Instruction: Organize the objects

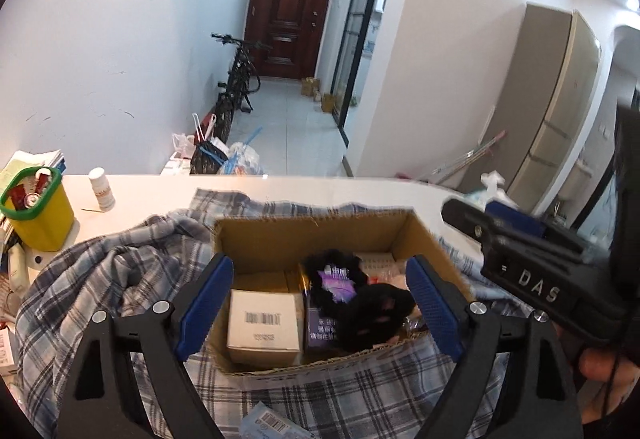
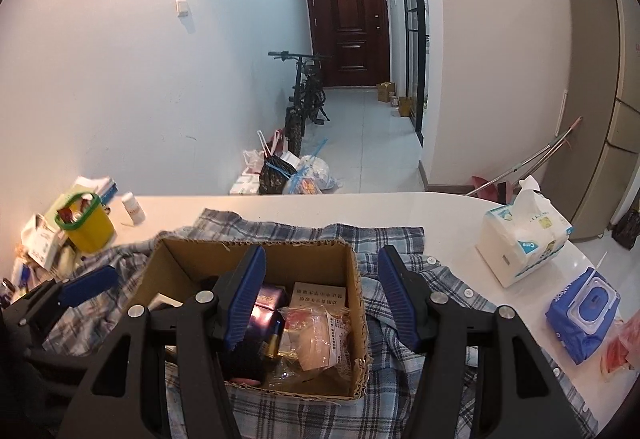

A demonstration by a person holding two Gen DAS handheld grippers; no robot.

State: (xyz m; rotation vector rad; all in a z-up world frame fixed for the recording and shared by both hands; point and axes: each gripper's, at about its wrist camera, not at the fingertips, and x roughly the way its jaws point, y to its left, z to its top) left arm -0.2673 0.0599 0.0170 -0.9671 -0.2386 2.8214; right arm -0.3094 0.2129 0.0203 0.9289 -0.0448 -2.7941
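Ribbed blue pads [image 1: 208,303] of my left gripper [image 1: 320,303] spread wide, gripping nothing, right gripper [image 2: 322,299] likewise spread, corrugated cardboard box [image 1: 280,235] on rumpled plaid shirt [image 1: 92,279], holding white barcoded carton [image 1: 264,323], black fuzzy item [image 1: 372,315], crinkled plastic packet [image 2: 316,335], white table [image 2: 400,207] beneath.

Blue-plaid shirt [image 1: 100,279], brown box [image 1: 304,235], yellow bin [image 1: 40,215]

Open cardboard box [image 1: 320,239] on plaid cloth [image 1: 120,279] — filled with small packages
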